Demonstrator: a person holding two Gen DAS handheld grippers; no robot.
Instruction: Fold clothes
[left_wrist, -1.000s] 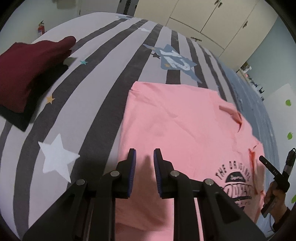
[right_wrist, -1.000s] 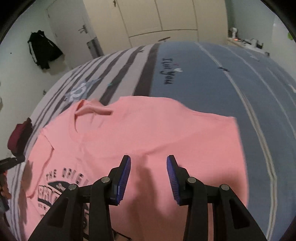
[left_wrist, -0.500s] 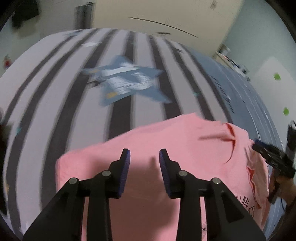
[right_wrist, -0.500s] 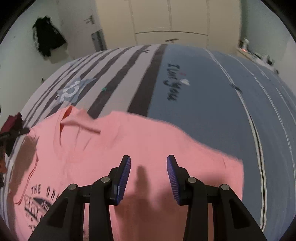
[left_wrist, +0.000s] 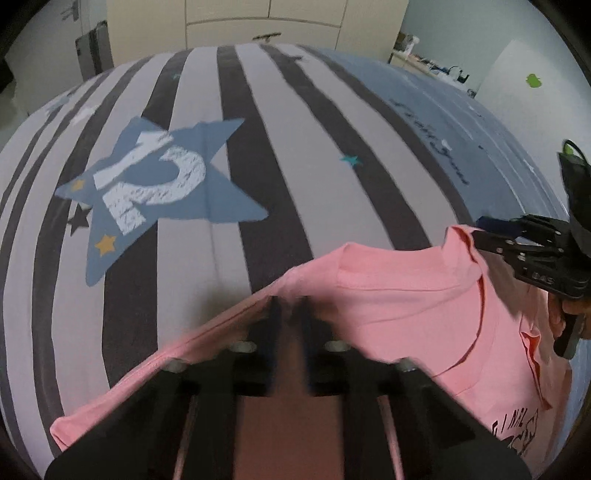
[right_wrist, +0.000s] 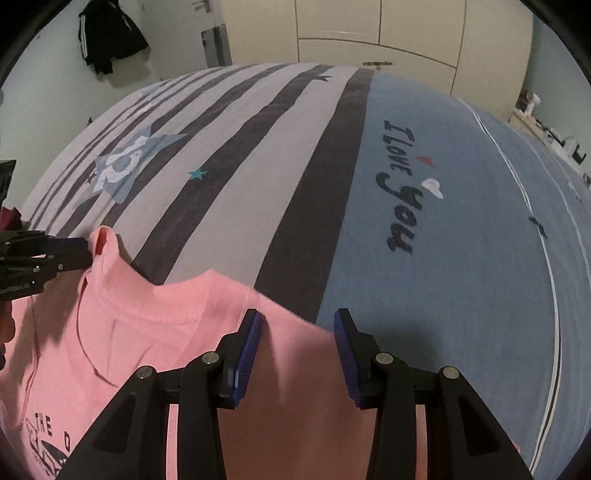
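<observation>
A pink T-shirt (left_wrist: 399, 295) with dark lettering lies on the striped bed cover, its collar end toward the far side. My left gripper (left_wrist: 290, 314) is narrowed on the shirt's top edge at the shoulder; the frame is blurred and cloth sits between the pads. In the right wrist view the same shirt (right_wrist: 155, 332) fills the lower left. My right gripper (right_wrist: 297, 321) is open, its blue pads wide apart over the shirt's other shoulder edge. The left gripper (right_wrist: 86, 249) also shows there, touching the collar.
The bed cover has grey and dark stripes (left_wrist: 280, 147), a blue star patch with "12" (left_wrist: 155, 188) and a blue panel reading "I love you" (right_wrist: 402, 192). Wardrobe doors (right_wrist: 376, 33) stand behind the bed. A black jacket (right_wrist: 110, 33) hangs on the wall.
Both grippers moved up the shirt toward its collar end. The left jaws narrowed onto the shoulder edge. The right jaws stayed wide apart. The dark red garment left the left view.
</observation>
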